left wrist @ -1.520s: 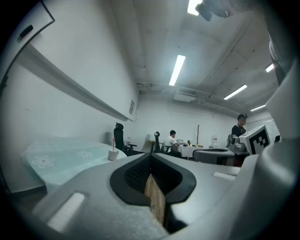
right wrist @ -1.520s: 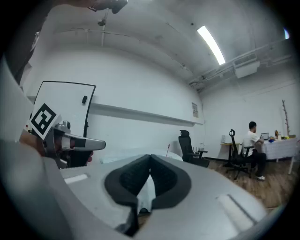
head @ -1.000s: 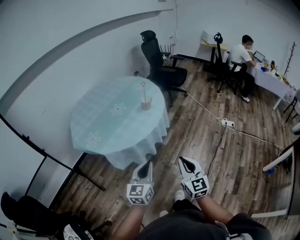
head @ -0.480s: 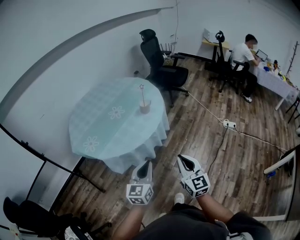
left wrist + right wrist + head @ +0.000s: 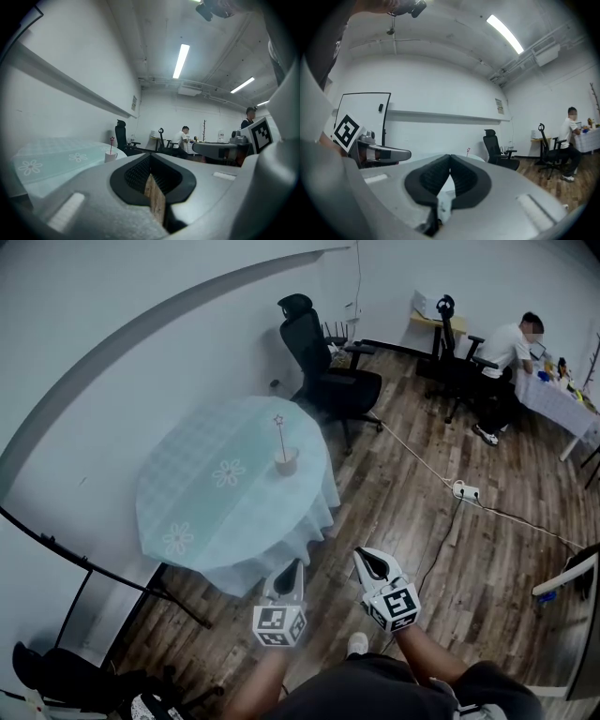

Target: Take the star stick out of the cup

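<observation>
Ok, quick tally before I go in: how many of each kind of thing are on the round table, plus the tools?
cup: 1
star stick: 1, standing in the cup
tools: 2, left tool and right tool, both short of the table
Total: 4

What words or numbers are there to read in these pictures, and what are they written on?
There are no words or numbers clear enough to read.
Wall sign: too small and blurred to read.
Left marker cube: a black-and-white square pattern, no letters.
Right marker cube: a black-and-white square pattern, no letters.
</observation>
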`<state>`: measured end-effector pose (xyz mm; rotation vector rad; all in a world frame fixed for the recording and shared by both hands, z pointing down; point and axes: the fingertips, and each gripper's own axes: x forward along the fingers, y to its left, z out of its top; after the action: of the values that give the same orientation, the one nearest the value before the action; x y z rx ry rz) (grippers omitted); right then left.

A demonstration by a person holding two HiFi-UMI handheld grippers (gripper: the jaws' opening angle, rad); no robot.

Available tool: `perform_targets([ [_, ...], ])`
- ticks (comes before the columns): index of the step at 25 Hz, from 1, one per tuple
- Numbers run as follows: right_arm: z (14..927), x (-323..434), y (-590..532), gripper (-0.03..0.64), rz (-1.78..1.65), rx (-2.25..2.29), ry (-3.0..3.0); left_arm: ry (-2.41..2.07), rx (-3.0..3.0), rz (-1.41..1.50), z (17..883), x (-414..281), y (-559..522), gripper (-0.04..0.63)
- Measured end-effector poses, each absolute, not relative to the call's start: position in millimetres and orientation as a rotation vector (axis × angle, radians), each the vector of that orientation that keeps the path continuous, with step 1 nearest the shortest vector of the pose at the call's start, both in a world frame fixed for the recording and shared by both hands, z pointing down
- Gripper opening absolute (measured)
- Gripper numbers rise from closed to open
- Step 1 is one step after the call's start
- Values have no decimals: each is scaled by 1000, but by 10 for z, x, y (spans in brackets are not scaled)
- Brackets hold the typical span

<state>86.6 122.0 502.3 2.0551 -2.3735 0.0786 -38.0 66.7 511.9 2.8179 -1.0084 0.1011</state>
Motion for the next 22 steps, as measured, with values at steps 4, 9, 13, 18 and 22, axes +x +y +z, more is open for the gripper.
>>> perform_targets([
  [4, 5073, 1101, 1059, 3, 104, 2052, -2390, -1028, 2798, 118, 5160, -164, 508, 5],
  [9, 5166, 1389, 899, 3, 150, 2050, -2406, -1042, 2812, 173, 5223, 99, 384, 5],
  [13, 5219, 1492, 789, 3, 166, 2030, -2421, -1103, 2796, 184, 5237, 94, 231, 5],
  [18, 5230, 1531, 577, 3, 174, 2013, -2440, -1144, 2774, 189, 5262, 72, 3, 5],
  [22, 5263, 1492, 336, 3, 180, 1990, -2450, -1166, 2753, 182, 5313, 28, -255, 5],
])
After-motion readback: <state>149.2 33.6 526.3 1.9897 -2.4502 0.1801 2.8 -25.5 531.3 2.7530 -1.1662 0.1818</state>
